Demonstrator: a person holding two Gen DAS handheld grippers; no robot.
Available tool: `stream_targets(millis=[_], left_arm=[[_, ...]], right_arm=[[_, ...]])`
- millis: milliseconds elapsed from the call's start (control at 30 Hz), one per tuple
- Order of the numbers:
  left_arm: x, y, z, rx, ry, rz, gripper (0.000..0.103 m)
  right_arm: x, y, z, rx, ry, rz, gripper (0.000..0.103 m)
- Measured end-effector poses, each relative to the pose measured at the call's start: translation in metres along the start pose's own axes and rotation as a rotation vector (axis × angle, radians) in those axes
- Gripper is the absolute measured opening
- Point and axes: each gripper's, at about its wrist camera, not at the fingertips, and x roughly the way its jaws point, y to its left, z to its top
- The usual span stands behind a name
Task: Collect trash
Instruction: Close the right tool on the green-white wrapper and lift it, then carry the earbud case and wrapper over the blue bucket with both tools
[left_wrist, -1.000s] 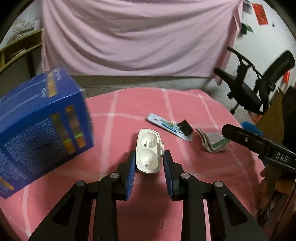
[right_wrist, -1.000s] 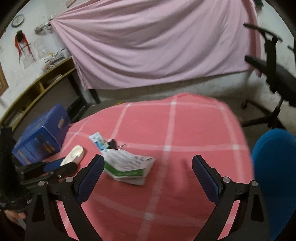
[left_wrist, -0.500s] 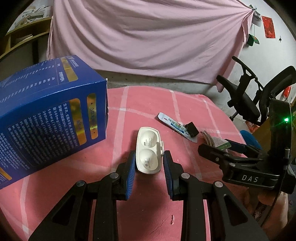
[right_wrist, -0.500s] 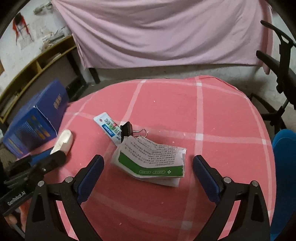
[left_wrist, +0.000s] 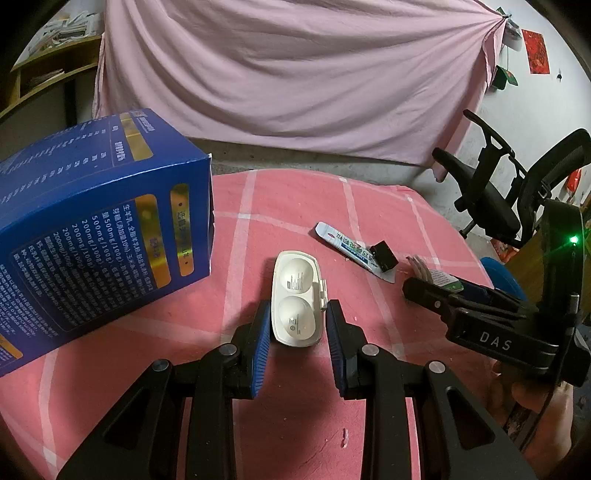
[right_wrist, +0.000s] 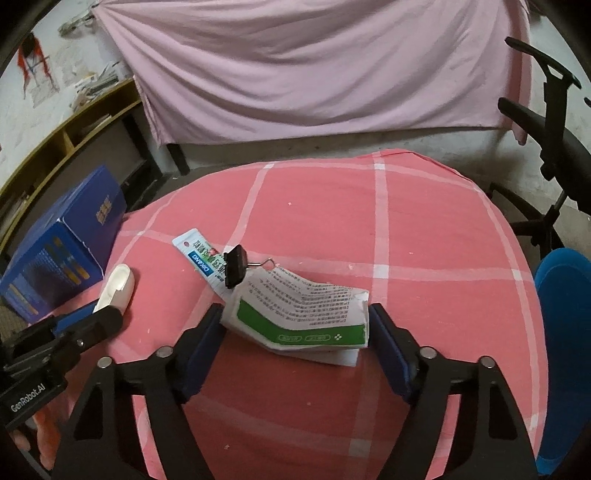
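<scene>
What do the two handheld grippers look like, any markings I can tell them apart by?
Both are black linkage frames with ribbed blue pads and silver pivot bolts. The left gripper reads "GenRobot.AI" on its side; the right gripper reads "DAS" and shows a green light.

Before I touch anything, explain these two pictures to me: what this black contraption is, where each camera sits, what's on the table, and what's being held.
A person holds two hand tools, each with a camera looking along its fingers. The left camera shows the left gripper clamped on a white plastic case. The right camera shows the right gripper closing around a folded paper leaflet, which lies between its fingers. Also on the pink checked tablecloth: a flattened tube with a black binder clip on it, and a blue box at the left.
</scene>
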Motion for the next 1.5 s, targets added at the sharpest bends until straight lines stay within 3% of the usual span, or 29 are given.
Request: stream_targets(millis=[400,867,1133,1500], left_arm=[[-0.006,0.001,0.0,0.021,-0.03,-0.031,0.025],[-0.02,-0.002,0.0,-0.013,-0.173,-0.038,0.025],[-0.034,-0.011,-0.005,0.011,-0.285,-0.038,0.025],[-0.068,-0.035,-0.02,0.071,-0.496,-0.069,0.025]], right_arm=[[-0.004,-0.003,0.003,0.023,-0.032,0.031,0.075],[-0.022,-0.003,0.001,0.029,-0.137,0.065,0.075],[-0.047,0.002,-0.005,0.012,-0.282,0.058,0.075],[-0.095,-0.007,-0.019,0.032,-0.576,0.083,0.074]])
